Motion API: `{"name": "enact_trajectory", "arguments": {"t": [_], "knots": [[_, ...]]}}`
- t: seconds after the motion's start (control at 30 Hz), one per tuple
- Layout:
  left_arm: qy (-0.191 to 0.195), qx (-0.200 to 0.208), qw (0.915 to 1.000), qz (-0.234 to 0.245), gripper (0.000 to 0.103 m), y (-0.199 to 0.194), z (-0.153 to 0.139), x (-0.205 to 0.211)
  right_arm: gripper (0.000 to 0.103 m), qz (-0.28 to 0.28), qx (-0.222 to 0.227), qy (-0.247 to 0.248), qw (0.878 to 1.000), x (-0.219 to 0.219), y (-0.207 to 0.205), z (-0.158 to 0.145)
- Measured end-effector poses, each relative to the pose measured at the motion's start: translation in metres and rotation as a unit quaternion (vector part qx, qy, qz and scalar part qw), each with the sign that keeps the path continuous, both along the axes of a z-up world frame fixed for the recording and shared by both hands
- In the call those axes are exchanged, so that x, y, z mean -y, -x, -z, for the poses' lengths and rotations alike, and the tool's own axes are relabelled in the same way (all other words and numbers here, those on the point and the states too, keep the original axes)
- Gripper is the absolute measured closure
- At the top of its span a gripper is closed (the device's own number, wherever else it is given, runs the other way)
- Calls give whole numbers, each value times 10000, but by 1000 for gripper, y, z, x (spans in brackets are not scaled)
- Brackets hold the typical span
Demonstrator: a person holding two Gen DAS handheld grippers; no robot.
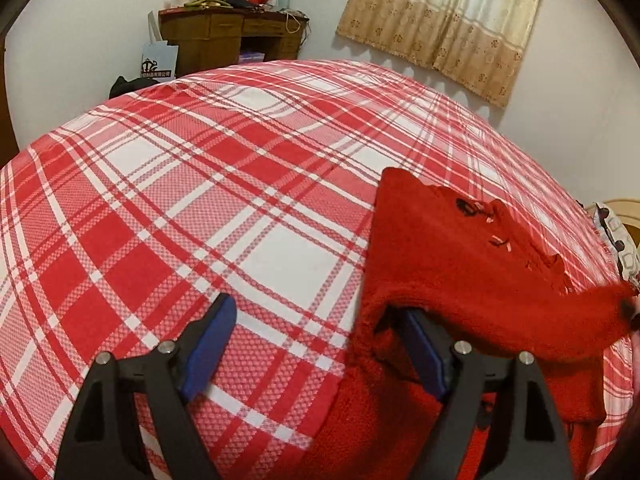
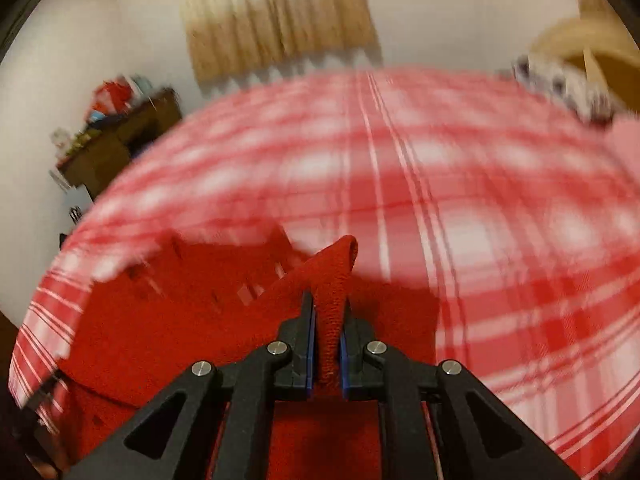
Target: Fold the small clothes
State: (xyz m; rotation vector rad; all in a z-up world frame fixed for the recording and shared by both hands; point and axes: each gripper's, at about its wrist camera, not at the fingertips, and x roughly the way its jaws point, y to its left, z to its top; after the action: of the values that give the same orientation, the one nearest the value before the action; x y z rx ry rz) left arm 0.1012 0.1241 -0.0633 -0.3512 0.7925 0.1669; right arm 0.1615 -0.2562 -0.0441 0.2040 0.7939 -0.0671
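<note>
- Fuzzy red knitted garment [image 1: 460,248] lies on a bed covered by a red-and-white plaid sheet [image 1: 200,184].
- Left hand-held gripper [image 1: 316,344] is spread wide; the garment's lifted edge drapes over its right finger.
- Right hand-held gripper [image 2: 329,320] pinches a raised fold of the garment.
- Brown wooden desk [image 1: 224,40] holds clutter; a white paper bag [image 1: 158,60] stands beside it.

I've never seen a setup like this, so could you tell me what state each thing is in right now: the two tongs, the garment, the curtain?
left tongs: open, one finger under a fold of the garment
right tongs: shut on a strip of the red garment
red garment: partly lifted, not yet folded flat on the plaid bedsheet
curtain: hanging drawn
</note>
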Motion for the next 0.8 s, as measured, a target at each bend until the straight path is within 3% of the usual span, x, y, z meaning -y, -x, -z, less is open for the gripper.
{"name": "enact_trajectory", "arguments": {"t": [0.1,0.23,0.37,0.43,0.57,0.7,0.8], "knots": [[25,3,10000,17,18,0,0,0,92,-30,-342,28,9994,5,8,24],[-2,-6,10000,48,16,0,0,2,72,19,-353,297,9989,7,26,24],[10,3,10000,75,14,-1,1,2,71,607,-286,265,9974,26,45,14],[17,9,10000,74,14,-1,1,2,71,846,2,331,9959,28,53,2],[-24,-8,9999,103,11,-2,1,3,71,400,317,77,9987,11,57,-16],[-30,-8,9999,100,11,-2,1,4,71,-111,65,477,9988,-24,46,-2],[-16,-2,9999,102,11,-2,1,4,71,-107,-451,149,9988,-23,35,26]]}}
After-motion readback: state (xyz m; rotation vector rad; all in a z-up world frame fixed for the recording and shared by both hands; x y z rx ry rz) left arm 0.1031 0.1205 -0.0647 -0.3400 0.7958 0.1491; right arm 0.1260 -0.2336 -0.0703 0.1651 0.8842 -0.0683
